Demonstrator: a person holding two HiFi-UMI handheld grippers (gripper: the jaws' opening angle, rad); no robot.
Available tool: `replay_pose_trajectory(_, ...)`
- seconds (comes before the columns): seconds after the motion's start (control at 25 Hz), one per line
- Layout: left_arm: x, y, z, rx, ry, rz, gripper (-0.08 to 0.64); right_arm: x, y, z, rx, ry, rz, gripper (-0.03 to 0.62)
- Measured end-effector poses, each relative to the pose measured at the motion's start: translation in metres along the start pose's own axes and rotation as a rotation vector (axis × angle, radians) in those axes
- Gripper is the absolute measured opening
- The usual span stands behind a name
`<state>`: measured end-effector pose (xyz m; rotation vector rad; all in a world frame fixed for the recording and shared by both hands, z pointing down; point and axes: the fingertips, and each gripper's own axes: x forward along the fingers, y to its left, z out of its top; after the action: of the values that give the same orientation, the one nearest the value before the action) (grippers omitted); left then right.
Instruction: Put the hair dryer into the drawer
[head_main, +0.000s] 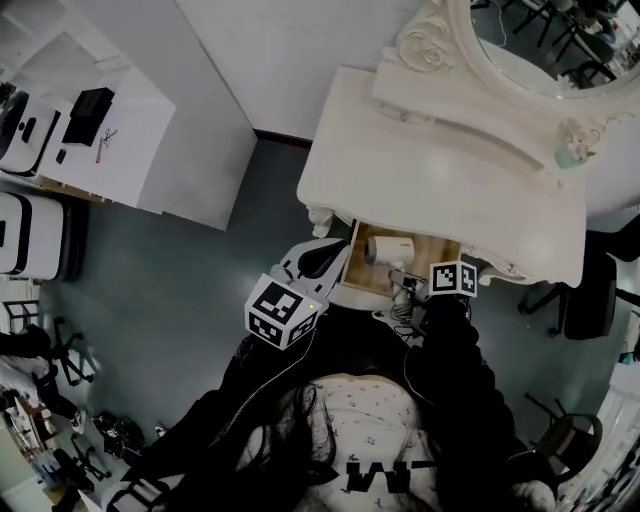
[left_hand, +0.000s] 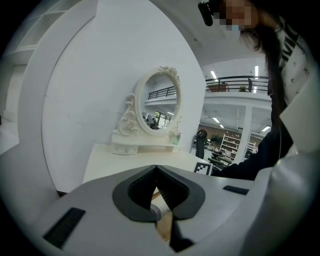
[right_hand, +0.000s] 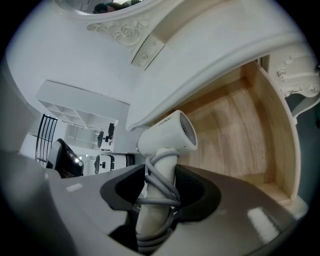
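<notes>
- Right gripper clamps one hair dryer by the handle, over one open drawer.
- Tabletop overhangs it; one mirror upper right.
- Left gripper closed, empty.

The left gripper, jaws closed tip to tip on nothing, points across a white bench against a white wall. An oval mirror in a scrolled white frame stands at the bench's back, a small green jar just beside it. A person's dark sleeve shows at right.
</notes>
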<state>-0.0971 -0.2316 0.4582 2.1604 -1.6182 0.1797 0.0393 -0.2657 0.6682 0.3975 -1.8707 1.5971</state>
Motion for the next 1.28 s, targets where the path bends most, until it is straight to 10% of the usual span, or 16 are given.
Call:
replay_pose_trajectory(0.44,-0.013,0.002,-0.008,-0.034,-0.012,0.078,-0.014,0.034,-0.029,0.028,-0.028,0.078,-0.072,0.201)
replay_pose_trajectory(0.68,-0.025,0.005,-0.013,-0.044,-0.013,0.122,-0.015,0.039,-0.058,0.033,-0.208,0.128,-0.191,0.199)
replay_pose_trajectory(1.28,-0.043,0.005,-0.021,-0.021,0.033,0.166,-0.014,0.056,-0.075,0.050,-0.463,0.018,-0.134,0.198)
